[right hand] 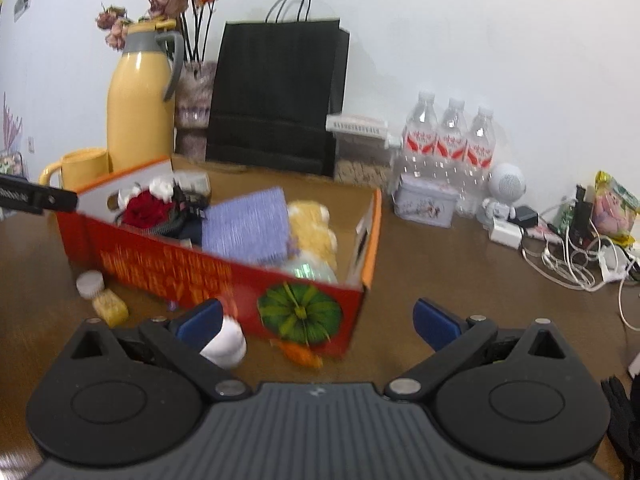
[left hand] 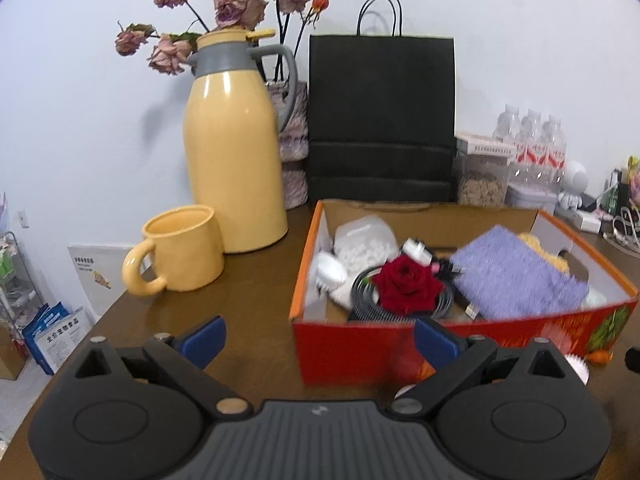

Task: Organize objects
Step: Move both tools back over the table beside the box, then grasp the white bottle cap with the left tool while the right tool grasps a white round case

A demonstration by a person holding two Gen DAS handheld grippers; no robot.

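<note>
**Front of the red box: both grippers empty, loose items not yet in**

On the brown table, landmark = red box. Box already holds a red rose, purple cloth, black cable coil, white plastic bits and sth yellow and fluffy at its far right end.

L gripper: jaws wide apart, nothing betw. the blue pads. It sits just in front of the box's near wall, looking over the rim at the rose. R gripper: jaws likewise spread wide, holding nothing, aimed at the box's near right corner.

Items outside the box, judged as what's left to sort:
- white bottle, on its side, just in front of the box wall, touching or nearly touching the R gripper's left finger. Can't tell which.
- small jar, white cap, yellow contents, lying near the box's front left.
- small orange thing at the foot of the box wall. Blurred, no ID.

Risks (judgement):
- bottle lies on its side, so a nudge from that left finger could roll it off before jaws close.
- frames blurred w/ motion. Closing while moving may miss or clip the box wall and shove the box.
- mug and thermos stand left of the box; a wide L sweep could tip the mug.
</note>
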